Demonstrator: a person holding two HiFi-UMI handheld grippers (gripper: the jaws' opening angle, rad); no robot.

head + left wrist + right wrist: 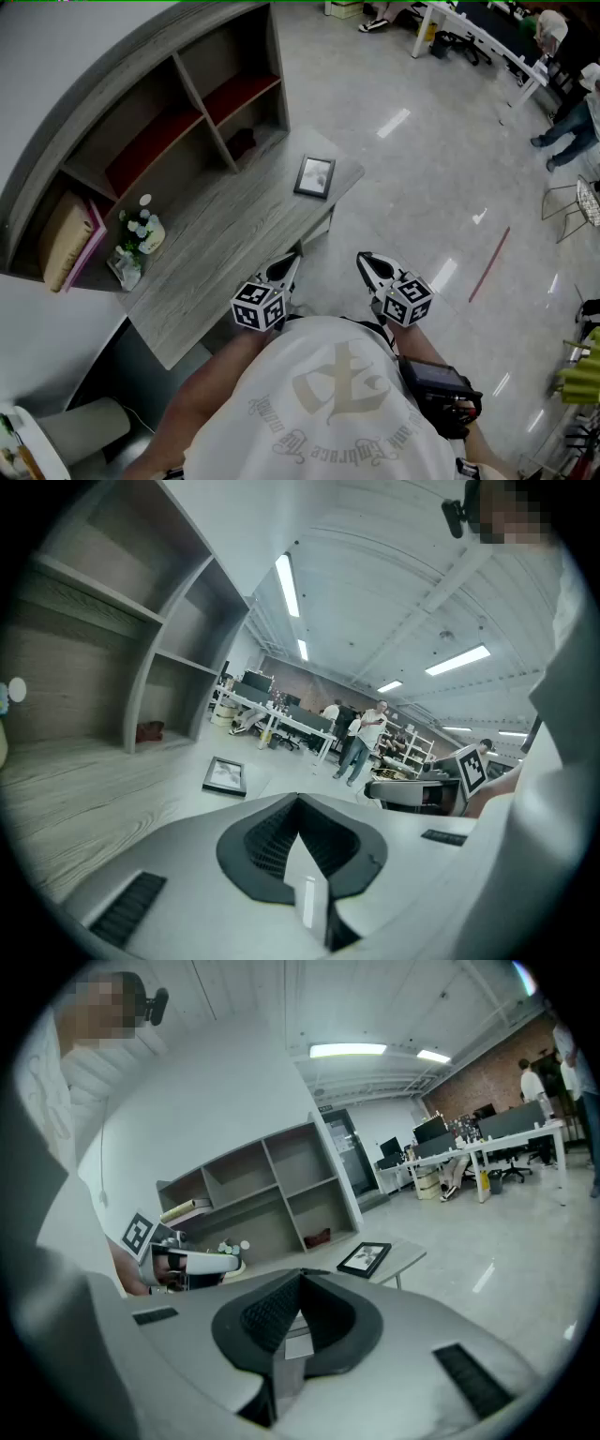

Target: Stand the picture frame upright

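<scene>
A black rectangular picture frame (315,177) lies flat, face up, on the grey wood-grain worktop (216,253). It sits near the worktop's far corner, on the side away from the wall. Nothing touches it.

The left hand-held gripper (284,270) hangs at the worktop's near edge. Its jaws are pressed together with nothing between them and tip slightly downward. The right hand-held gripper (369,266) is beside it, just off the worktop and over the glossy grey floor (422,187). Its jaws are likewise closed and empty. Both grippers are well apart from the picture frame, which shows beyond their tips in each gripper view.

Along the worktop's wall side stands a grey wooden open shelf unit (192,89). A small dark red thing (242,142), too small to tell, lies in the compartment nearest the frame. A bunch of white flowers (139,228) stands on the worktop toward its other end, close to the shelf unit.
</scene>
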